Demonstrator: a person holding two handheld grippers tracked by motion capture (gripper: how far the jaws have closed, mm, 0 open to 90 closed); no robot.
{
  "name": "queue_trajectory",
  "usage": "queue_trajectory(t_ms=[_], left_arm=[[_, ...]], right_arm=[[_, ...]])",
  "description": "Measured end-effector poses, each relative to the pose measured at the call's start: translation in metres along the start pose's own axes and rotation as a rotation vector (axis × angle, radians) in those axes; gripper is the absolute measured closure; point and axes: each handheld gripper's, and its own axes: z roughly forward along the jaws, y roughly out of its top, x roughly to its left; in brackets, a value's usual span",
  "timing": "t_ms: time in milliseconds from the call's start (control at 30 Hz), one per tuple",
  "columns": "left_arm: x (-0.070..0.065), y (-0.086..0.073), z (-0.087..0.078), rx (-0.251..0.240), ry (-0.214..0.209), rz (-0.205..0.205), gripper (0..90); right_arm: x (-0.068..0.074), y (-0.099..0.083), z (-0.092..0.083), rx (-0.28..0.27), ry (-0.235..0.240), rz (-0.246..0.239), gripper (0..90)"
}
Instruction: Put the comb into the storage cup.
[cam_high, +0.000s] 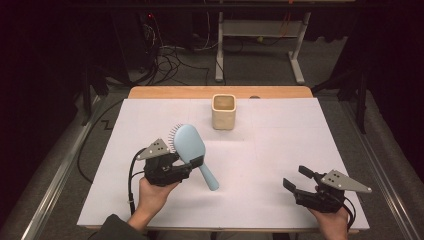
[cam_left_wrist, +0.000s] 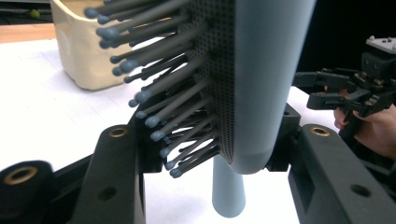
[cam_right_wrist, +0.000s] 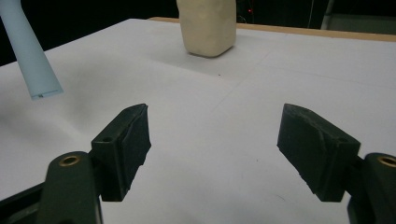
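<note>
The left hand-held gripper (cam_high: 192, 164) clamps a blue hairbrush (cam_high: 190, 145) at the base of its head, lifted off the surface (cam_high: 280, 150) in front of the cup (cam_high: 223, 111), handle pointing down and out, probably so the brush can go handle-first into that cup. The right hand-held gripper (cam_high: 296, 179) stands open and empty, well to the right of the cup, likely ready to assist.

This looks like a lab or a test room, not a home; the table (cam_high: 150, 92) is a wooden top covered with a plain white sheet (cam_high: 280, 150); behind it many loose cables (cam_high: 172, 55) lie on a grey carpet floor; a white metal frame of another desk (cam_high: 260, 30) stands there; the surroundings are dark, with black stands at the sides.
</note>
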Motion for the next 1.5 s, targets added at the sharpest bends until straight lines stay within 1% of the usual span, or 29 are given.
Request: queue_trajectory(t_ms=[233, 500, 600, 733, 867, 967, 1100, 1333, 1500], left_arm=[[0.005, 0.008, 0.0, 0.004, 0.024, 0.004, 53.0], [0.009, 0.019, 0.002, 0.01, 0.046, 0.016, 53.0], [0.01, 0.024, 0.004, 0.011, 0.049, 0.02, 53.0], [0.01, 0.03, 0.008, 0.013, 0.055, 0.021, 53.0], [0.011, 0.035, 0.013, 0.017, 0.058, 0.022, 53.0], [0.011, 0.039, 0.017, 0.022, 0.064, 0.036, 53.0], [0.012, 0.045, 0.023, 0.022, 0.06, 0.044, 53.0], [0.011, 0.053, 0.033, 0.029, 0.055, 0.047, 53.0], [0.014, 0.059, 0.039, 0.032, 0.043, 0.036, 53.0]], right_arm=[[-0.006, -0.009, -0.001, 0.012, -0.025, 0.008, 26.4], [-0.008, -0.013, -0.001, 0.009, -0.045, 0.019, 26.5], [-0.009, -0.014, -0.001, 0.013, -0.046, 0.02, 26.7], [-0.009, -0.014, -0.002, 0.004, -0.046, 0.018, 26.9], [-0.009, -0.014, -0.002, 0.005, -0.047, 0.026, 26.9], [-0.009, -0.014, -0.001, 0.007, -0.047, 0.026, 26.9], [-0.008, -0.014, -0.001, 0.007, -0.046, 0.018, 27.1], [-0.008, -0.014, -0.001, 0.005, -0.05, 0.024, 27.1], [-0.009, -0.014, -0.001, 0.001, -0.059, 0.027, 27.5]])
